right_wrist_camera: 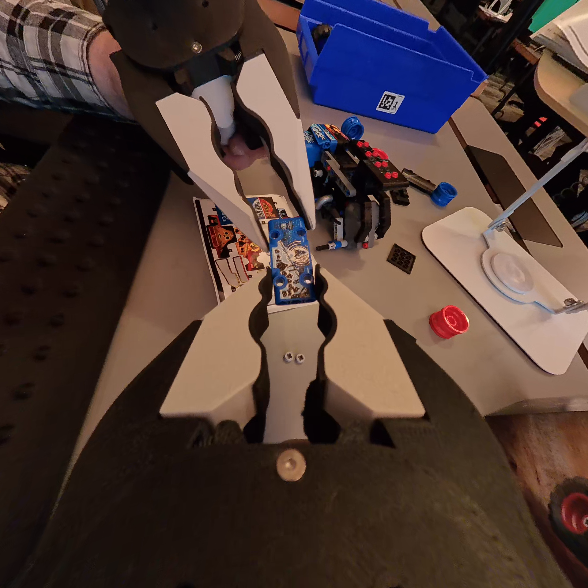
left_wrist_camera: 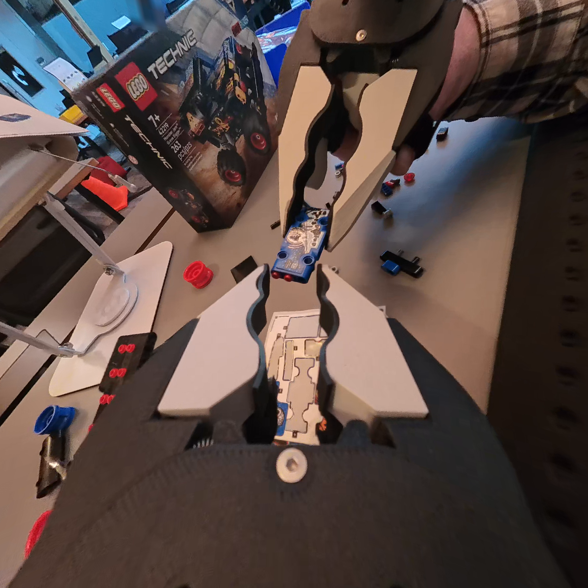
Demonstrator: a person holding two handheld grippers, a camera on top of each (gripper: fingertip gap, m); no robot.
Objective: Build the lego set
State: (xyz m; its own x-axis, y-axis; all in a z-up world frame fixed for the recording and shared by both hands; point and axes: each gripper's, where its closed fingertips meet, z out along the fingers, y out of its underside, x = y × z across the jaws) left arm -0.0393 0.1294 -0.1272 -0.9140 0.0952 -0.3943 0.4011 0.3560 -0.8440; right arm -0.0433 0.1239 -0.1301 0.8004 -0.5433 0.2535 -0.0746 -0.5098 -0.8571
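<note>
Panel (right_wrist_camera: 291, 270), blue with sticker, clamped at one end by right gripper (right_wrist_camera: 291, 286); left gripper (left_wrist_camera: 292, 273) narrowly parted at its other end, over sticker sheet (right_wrist_camera: 229, 251)

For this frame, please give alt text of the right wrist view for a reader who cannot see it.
The right gripper grips one end of a blue stickered panel, while the left gripper meets its far end above a sticker sheet. A partly built model and blue bin sit behind.
</note>
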